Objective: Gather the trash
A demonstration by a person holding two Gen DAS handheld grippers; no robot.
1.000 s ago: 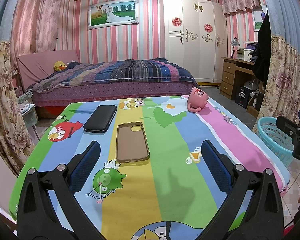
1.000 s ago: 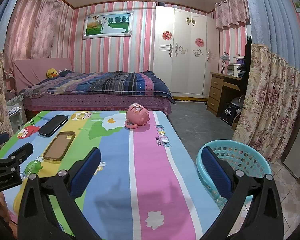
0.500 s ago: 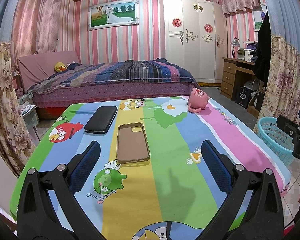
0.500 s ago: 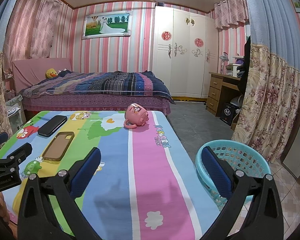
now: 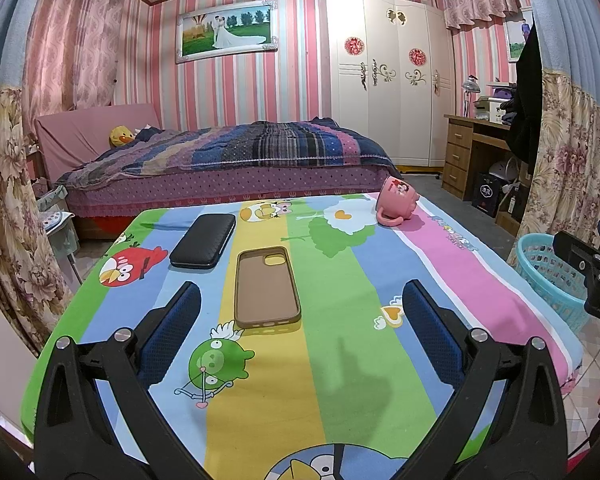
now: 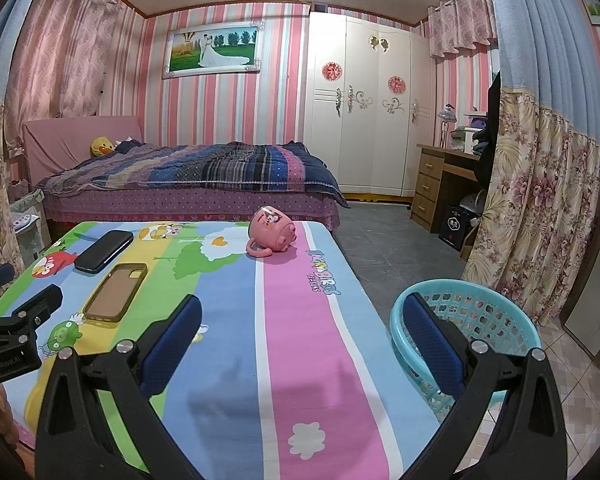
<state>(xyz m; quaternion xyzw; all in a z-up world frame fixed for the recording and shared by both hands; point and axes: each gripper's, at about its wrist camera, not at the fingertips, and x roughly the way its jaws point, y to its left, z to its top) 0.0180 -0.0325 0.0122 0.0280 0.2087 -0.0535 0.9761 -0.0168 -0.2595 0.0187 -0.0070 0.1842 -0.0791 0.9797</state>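
Both wrist views bedward — shared table (image 5: pixel 340 280)

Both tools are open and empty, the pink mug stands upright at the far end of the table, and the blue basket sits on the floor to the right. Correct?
Not quite: the pink mug lies tipped on its side, handle toward the camera, as the right wrist view shows. The rest holds: left tool and right tool are open and empty, and the blue basket is on the floor right of the table.

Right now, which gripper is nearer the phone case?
Left. The left gripper is open just short of the phone case, which lies ahead near its left finger. The right gripper is open further right, near the basket.
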